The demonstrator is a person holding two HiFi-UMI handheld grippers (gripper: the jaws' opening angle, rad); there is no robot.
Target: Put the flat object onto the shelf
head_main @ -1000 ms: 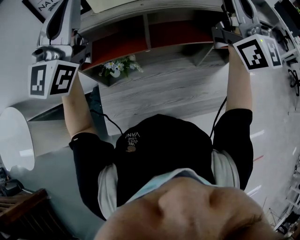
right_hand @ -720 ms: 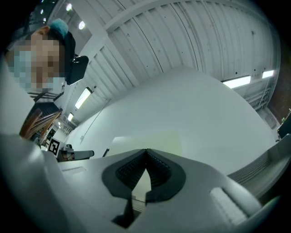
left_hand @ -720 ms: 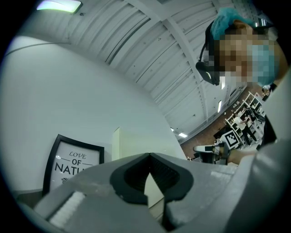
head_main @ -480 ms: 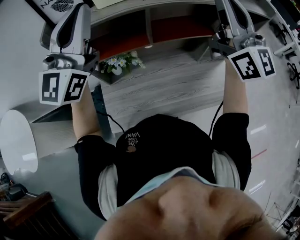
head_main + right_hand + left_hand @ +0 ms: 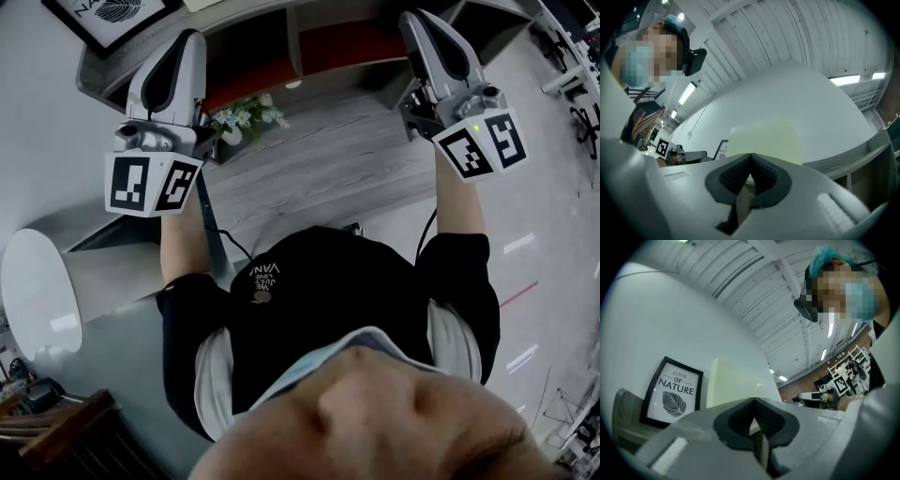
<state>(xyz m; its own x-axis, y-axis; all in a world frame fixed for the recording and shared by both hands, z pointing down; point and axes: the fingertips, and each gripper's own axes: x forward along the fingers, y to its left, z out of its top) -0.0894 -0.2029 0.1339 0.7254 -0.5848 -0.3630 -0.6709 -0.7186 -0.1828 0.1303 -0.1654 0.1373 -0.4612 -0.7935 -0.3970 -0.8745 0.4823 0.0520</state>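
White wall point(image 5: 665, 319) behind, ribbed ceiling point(image 5: 754, 282) overhead, grey wood shelf point(image 5: 293, 42) set against that wall. Flat object point(image 5: 736, 380) = pale cream board, already up on the shelf top. It stands on edge, leaning back on the wall, just beside a framed leaf print point(image 5: 675, 392) that's also on the shelf top. Looks placed to me, so we're at the back-off stage. Left gripper point(image 5: 753, 401) and right gripper point(image 5: 750, 157) sit in front of the shelf, apart from the board, one toward each end of the shelf. Each claw is pressed together, nothing pinched. To finish clean: pull both straight away from the shelf front, keep the noses off the shelf's top edge, no sideways sweep. The board is only leaning, and I'd expect a knock to the shelf to slide or tip it. Left one needs more care, since the flowers point(image 5: 246, 120) stand at the shelf's foot, in front of its left bay. Containers: two red-lined compartments point(image 5: 352, 45) under the shelf top, split by one divider; can't make out anything in them. The flowers are a small white and bluish bunch; can't tell what holds them.
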